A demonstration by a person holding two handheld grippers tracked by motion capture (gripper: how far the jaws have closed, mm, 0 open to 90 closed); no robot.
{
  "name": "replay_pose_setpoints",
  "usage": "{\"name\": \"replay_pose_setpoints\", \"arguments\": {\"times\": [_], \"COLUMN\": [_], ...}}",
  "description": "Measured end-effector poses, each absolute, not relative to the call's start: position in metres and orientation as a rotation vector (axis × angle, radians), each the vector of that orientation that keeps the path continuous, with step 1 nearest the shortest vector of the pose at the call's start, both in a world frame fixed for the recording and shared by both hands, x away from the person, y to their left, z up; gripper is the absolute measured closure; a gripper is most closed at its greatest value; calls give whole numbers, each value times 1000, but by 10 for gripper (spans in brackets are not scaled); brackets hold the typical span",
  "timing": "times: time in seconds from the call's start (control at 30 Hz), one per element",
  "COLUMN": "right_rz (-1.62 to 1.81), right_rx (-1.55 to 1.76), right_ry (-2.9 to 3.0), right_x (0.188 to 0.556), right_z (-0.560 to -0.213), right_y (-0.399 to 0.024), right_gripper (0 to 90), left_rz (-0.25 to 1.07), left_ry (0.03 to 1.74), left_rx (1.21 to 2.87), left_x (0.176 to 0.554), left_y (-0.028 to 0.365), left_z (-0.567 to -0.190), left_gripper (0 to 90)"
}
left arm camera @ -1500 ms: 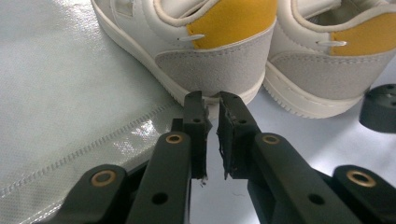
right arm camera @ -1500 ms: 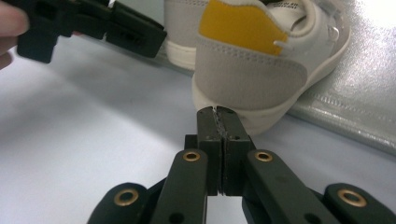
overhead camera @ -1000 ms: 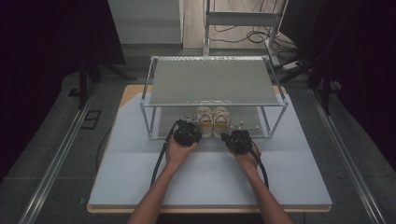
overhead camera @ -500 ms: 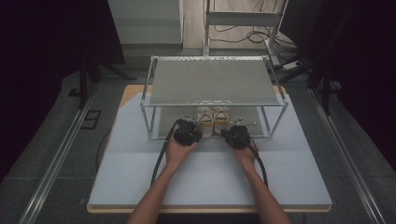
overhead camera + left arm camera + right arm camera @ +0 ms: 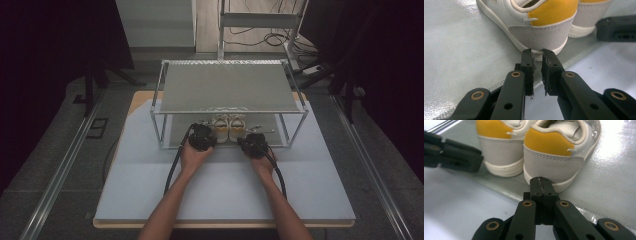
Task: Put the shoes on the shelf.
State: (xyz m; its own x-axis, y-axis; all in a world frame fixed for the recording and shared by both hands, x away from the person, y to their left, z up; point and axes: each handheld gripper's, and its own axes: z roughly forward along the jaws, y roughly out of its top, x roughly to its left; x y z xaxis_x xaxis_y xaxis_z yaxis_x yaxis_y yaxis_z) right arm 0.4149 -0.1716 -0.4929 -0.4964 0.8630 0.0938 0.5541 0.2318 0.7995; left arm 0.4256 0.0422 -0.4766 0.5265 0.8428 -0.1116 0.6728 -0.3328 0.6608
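A metal rack (image 5: 292, 122) with two shelves stands on the table (image 5: 150, 190), toward its far edge. The upper shelf (image 5: 227, 87) carries nothing visible; the lower shelf (image 5: 175, 137), covered by a silvery sheet, holds a pair of white shoes with yellow heel tabs, set side by side at the shelf's near edge, heels toward the person.

The left shoe (image 5: 541, 27) lies directly ahead of the left gripper (image 5: 537, 56). Its jaws stand almost closed, a narrow gap between the pads, with nothing gripped; their tips sit at the sole at the shoe's heel, touching or just short of it.

The right shoe (image 5: 556, 152) lies directly ahead of the right gripper (image 5: 540, 181). Its jaws are fully closed, pad against pad, empty, their tips at the heel's sole edge. In the high view both hands rest at the rack's near side, the left gripper (image 5: 202, 137) and right gripper (image 5: 255, 144) flanking the pair.
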Motion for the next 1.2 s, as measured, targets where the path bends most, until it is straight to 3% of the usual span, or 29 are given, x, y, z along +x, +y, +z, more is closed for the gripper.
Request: {"name": "replay_pose_setpoints", "arguments": {"times": [0.53,0.77,0.87,1.13,1.2], "right_rz": [1148,1188,1214,1241,1228], "right_rx": [1321,1288,1250,1192,1174], "right_ry": [2147,2136,2151,2197,2213], "right_x": [417,403,394,371,361], "right_z": [-497,-487,-482,-480,-478], "right_y": [-170,-176,-180,-191,-195], "right_gripper": [890,863,811,655,574], "left_rz": [336,356,373,323,310], "left_ry": [1256,1242,1160,1187,1174], "left_rx": [2071,2042,2048,1997,1985], "left_x": [435,417,405,369,358], "left_y": [41,48,57,76,87], "left_z": [-479,-473,-469,-467,-466], "left_gripper": [761,723,699,551,502]}}
